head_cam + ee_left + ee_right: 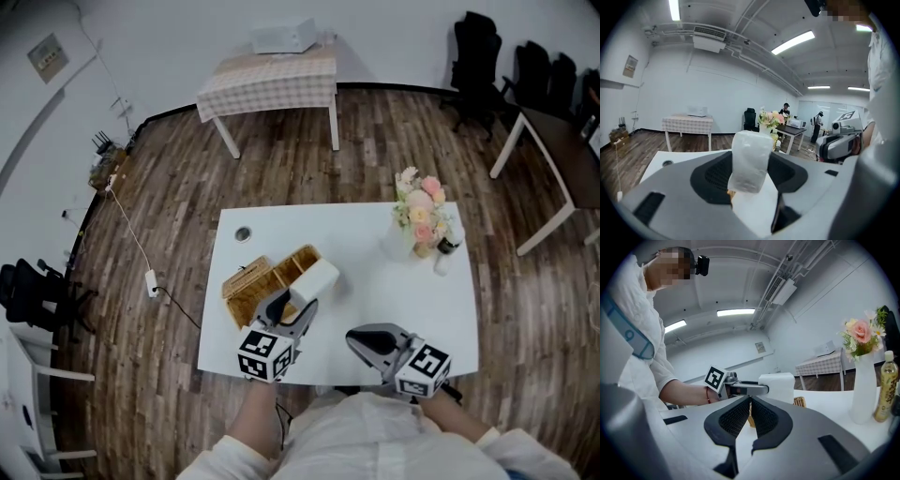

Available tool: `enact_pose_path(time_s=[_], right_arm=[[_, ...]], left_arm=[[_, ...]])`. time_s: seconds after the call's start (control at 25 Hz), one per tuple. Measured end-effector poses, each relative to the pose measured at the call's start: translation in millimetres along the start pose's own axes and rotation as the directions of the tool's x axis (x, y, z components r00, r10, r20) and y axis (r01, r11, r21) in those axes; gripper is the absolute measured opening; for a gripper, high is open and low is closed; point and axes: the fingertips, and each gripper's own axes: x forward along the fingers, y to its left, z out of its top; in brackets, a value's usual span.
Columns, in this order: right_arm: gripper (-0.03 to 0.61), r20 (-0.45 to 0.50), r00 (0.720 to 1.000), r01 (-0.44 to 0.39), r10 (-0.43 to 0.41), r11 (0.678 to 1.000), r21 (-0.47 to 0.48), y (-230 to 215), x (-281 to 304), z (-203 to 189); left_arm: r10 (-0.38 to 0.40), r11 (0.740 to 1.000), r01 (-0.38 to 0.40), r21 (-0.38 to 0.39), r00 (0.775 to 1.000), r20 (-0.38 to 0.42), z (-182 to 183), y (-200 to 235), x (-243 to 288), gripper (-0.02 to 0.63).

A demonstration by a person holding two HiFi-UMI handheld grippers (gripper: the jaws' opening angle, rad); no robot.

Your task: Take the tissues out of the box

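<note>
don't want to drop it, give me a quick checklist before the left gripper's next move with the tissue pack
1. left gripper shut on tissue pack: ok
2. pack clear of wicker box rim: cannot tell
3. right gripper shut, empty, out of the way: ok
4. bare table right of box for set-down: ok
5. flower vase apart from that spot: ok

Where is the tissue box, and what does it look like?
Find the white table in the middle of the wooden floor. On its left side sits the box. It is the only woven, straw-coloured thing there; the flowers and bottle stand far off on the right.
</note>
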Motion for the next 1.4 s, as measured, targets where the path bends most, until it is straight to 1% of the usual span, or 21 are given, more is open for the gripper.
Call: enact_pose_path(time_s=[0.08,0.32,0.68,0.8,0.92,1.16,1.4], right_arm=[[0.034,0.006,1.0,0.0,0.0,1.0,-0.007,1.5,0.1,1.8],[0.034,0.016,1.0,0.006,-0.006,1.0,-0.013,1.9,-2.6,2.3],[0.034,0.008,1.0,-0.006,0.006,1.0,-0.026,9.9,5.4,7.2],[0.034,0.012,1.0,-0.005,0.006,1.0,-0.027,13.6,6.9,8.8],[0.034,0.014,1.0,-0.003,0.004,0.999,-0.036,14.9,9.6,10.7],[0.031,-0.043,0.999,-0.005,0.001,0.996,-0.092,17.3,15.0,0.1],[0.031,-0.054,0.999,-0.013,0.007,0.993,-0.119,18.0,17.8,2.5]], left_arm=[[-0.005,1.0,0.006,-0.022,1.0,0.024,1.5,-6.9,-3.8,0.23],[-0.034,0.999,0.036,-0.022,0.997,0.067,4.9,-27.8,-10.6,0.23],[-0.048,0.995,0.06,-0.081,0.989,0.139,14.8,-36.3,-26.2,0.23],[-0.053,0.994,0.066,-0.084,0.988,0.148,15.2,-40.8,-29.7,0.23],[-0.053,0.996,0.064,-0.069,0.988,0.148,15.7,-42.5,-29.8,0.23],[-0.047,0.995,0.06,-0.077,0.987,0.156,14.7,-38.3,-28.5,0.23],[-0.047,0.995,0.061,-0.081,0.985,0.165,21.4,-35.1,-28.4,0.23]])
